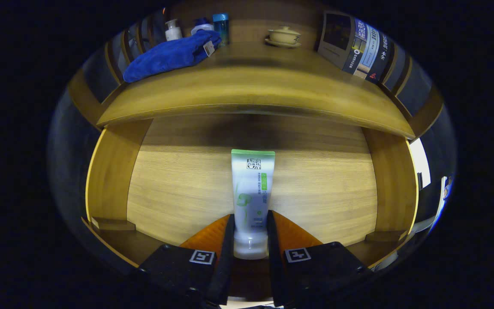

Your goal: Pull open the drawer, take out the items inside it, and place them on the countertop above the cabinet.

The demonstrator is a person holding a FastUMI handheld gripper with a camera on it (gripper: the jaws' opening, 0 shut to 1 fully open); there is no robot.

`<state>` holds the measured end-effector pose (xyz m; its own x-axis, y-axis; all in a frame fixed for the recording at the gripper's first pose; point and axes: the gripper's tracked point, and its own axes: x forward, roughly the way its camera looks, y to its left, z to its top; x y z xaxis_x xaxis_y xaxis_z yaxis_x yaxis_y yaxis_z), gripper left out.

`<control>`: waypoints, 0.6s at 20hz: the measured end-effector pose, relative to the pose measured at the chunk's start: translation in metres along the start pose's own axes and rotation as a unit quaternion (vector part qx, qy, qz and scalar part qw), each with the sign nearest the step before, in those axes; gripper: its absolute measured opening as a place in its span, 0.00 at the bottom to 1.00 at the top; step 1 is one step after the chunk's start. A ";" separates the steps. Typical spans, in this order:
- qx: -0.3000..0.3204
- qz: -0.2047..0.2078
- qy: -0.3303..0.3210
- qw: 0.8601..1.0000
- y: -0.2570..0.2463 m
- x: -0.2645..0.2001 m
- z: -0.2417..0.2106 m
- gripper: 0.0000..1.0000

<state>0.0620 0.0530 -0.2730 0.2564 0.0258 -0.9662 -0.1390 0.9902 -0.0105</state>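
I had the jaws clenched on the one tube (252, 197), both fingers pressing its cap end so the crimped green end pointed away from me; gripping low by the cap looked the firmest hold for carrying it. The gripper (250, 240) sat over the open drawer (315, 193), whose wooden floor lay beyond the tube with nothing else on it that I could see. Above, the tabletop (255, 90) carried one blue towel (170, 56), three bottles (220, 26) behind it and one lidded cup (284, 35), leaving bare wood in the middle, my likely drop spot
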 end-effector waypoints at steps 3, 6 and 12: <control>-0.001 0.009 -0.013 1.000 -0.003 -0.024 -0.001 0.46; -0.018 0.019 -0.032 0.999 0.000 -0.052 -0.001 0.46; -0.030 0.031 -0.079 0.996 0.008 -0.107 0.013 0.46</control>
<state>0.0456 0.0595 -0.1661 0.3918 0.1129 -0.9131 -0.2155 0.9761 0.0282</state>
